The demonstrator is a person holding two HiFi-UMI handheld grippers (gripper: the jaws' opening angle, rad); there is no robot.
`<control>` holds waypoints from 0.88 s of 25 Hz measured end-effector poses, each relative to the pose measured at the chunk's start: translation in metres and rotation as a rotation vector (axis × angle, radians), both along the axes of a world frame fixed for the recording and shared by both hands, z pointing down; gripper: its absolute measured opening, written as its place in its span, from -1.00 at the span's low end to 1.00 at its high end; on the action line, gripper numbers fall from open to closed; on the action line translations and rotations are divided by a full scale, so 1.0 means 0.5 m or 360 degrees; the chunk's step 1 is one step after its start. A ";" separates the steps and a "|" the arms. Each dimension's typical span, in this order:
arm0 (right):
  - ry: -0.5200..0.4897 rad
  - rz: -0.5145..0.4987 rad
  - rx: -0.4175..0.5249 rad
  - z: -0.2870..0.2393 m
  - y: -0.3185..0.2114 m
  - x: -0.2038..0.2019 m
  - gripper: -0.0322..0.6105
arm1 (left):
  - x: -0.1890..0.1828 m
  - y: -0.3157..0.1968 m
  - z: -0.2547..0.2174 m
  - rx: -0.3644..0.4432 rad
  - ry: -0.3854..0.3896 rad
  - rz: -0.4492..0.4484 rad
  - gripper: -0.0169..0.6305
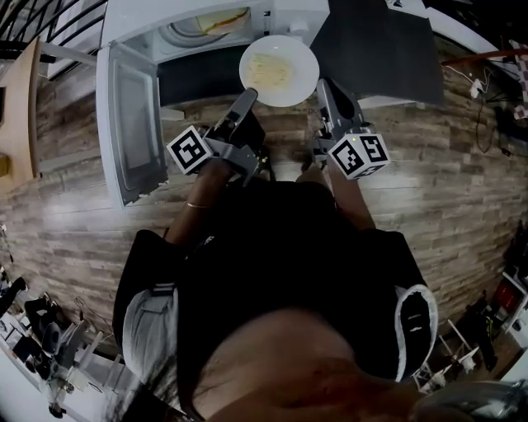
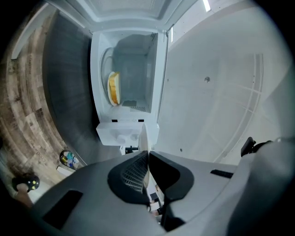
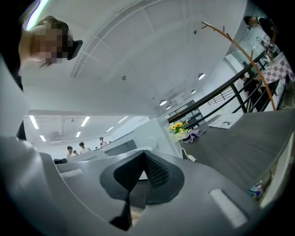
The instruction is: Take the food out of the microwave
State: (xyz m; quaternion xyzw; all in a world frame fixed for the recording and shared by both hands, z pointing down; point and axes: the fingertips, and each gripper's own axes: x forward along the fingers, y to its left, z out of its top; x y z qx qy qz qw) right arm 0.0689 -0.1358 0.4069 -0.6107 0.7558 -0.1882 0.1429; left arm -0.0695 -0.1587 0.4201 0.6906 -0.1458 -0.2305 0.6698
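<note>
1. While the plate (image 1: pixel 305 62) hangs just outside the microwave (image 1: pixel 124 25) mouth, the left gripper (image 1: pixel 247 99) and right gripper (image 1: pixel 323 86) are each closed down hard on its near rim.
2. The plate, carrying pale food (image 1: pixel 268 72), lies ahead of and between both grippers, neither nearer.
3. Judgement: withdrawal demands both hands retreat together, keeping the plate level.
4. A second yellowish portion (image 2: pixel 113 88) sits inside the cavity.

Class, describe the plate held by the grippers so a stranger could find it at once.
Find the white microwave with its door open. Just outside its opening is a round white plate of pale yellow food, its rim pinched by the left gripper and right gripper. The other food sits inside.
</note>
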 end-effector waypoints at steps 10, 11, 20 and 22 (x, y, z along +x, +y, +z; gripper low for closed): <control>0.0002 0.0007 -0.0025 0.003 0.036 0.157 -0.90 | 0.159 0.038 0.010 -0.0025 0.0000 0.0052 -0.91; 0.0003 -0.0003 -0.0023 0.001 0.037 0.167 -0.90 | 0.171 0.038 0.009 -0.0024 -0.0002 0.0048 -0.91; -0.0003 -0.0082 0.0013 -0.007 0.038 0.250 -0.90 | 0.283 0.047 0.008 -0.0004 -0.0015 0.0031 -0.91; 0.0000 -0.0086 0.0016 -0.005 0.038 0.285 -0.90 | 0.319 0.043 0.011 0.0000 -0.0019 0.0026 -0.91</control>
